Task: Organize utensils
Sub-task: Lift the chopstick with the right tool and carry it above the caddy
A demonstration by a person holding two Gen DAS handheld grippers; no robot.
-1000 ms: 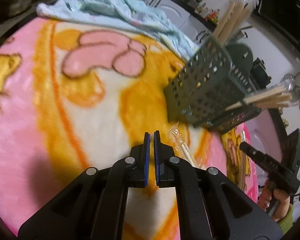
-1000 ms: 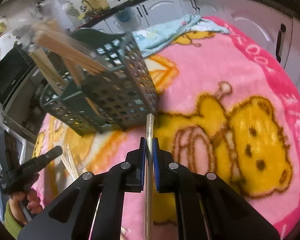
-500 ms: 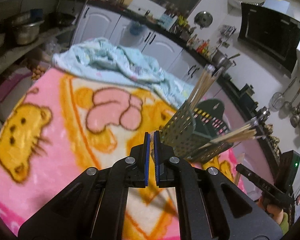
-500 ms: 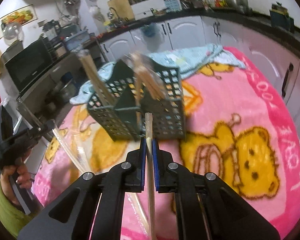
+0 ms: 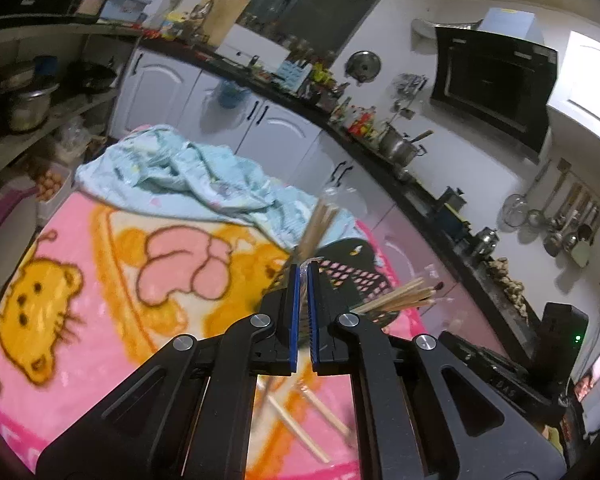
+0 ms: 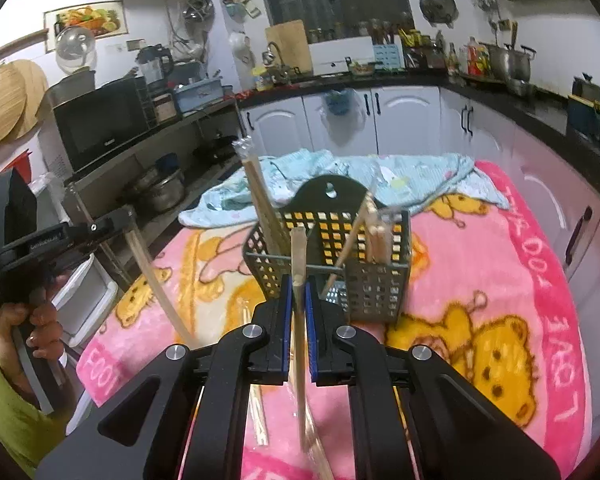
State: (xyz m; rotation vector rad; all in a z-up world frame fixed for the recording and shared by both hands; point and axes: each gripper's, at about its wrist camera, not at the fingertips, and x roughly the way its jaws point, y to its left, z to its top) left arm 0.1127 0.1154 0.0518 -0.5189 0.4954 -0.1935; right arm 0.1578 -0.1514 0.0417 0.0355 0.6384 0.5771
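Left gripper (image 5: 303, 276), black w/ blue pads, jaws nearly together, hovers over pink cartoon-print fleece blanket (image 5: 72, 280). Dark perforated plastic utensil basket (image 5: 352, 280) just beyond tips, near blanket's right edge, w/ wooden chopsticks (image 5: 396, 300) sticking out. Crumpled light-blue cloth (image 5: 188, 184) at far edge. Loose chopsticks (image 5: 296, 426) near front edge, blurred.

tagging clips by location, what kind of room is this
A home kitchen, most likely. White cabinets run under a dark counter crowded with pots and bottles, a microwave sits on a shelf, and ladles hang on the wall. The work surface is covered with a pink cartoon blanket.
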